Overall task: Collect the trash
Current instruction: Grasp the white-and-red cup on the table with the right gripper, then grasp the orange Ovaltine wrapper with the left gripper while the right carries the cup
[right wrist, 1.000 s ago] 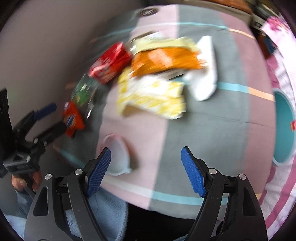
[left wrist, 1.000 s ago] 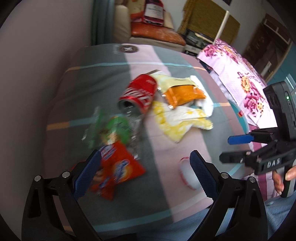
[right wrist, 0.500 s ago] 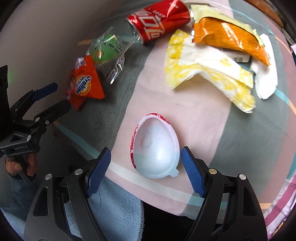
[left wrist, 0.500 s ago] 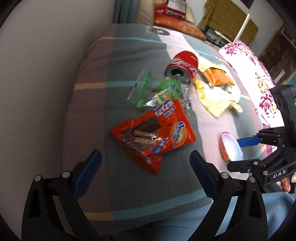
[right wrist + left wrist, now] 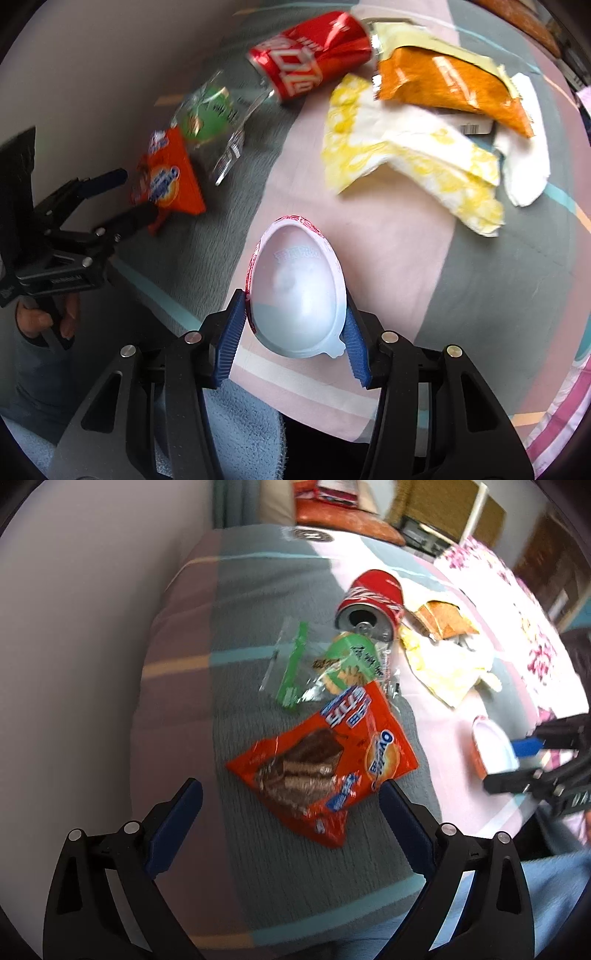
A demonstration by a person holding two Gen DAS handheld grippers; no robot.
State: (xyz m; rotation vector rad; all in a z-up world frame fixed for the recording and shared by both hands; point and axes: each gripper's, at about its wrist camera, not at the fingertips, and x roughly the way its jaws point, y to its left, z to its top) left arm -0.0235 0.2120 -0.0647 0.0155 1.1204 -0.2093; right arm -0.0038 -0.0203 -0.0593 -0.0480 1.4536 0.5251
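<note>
I'm clenching the right tongs [image 5: 295,341] on the egg-shaped cup [image 5: 297,295], squeezing gently; the left tongs [image 5: 291,823] are hanging released, wrapper [image 5: 325,768] ahead.

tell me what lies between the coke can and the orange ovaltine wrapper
A clear plastic wrapper with a green label lies between the Coke can and the Ovaltine wrapper, overlapping the wrapper's top edge. The left wrist view shows it best.

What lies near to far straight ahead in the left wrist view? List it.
Orange Ovaltine snack wrapper → clear plastic bag with green label → red cola can lying on its side.
</note>
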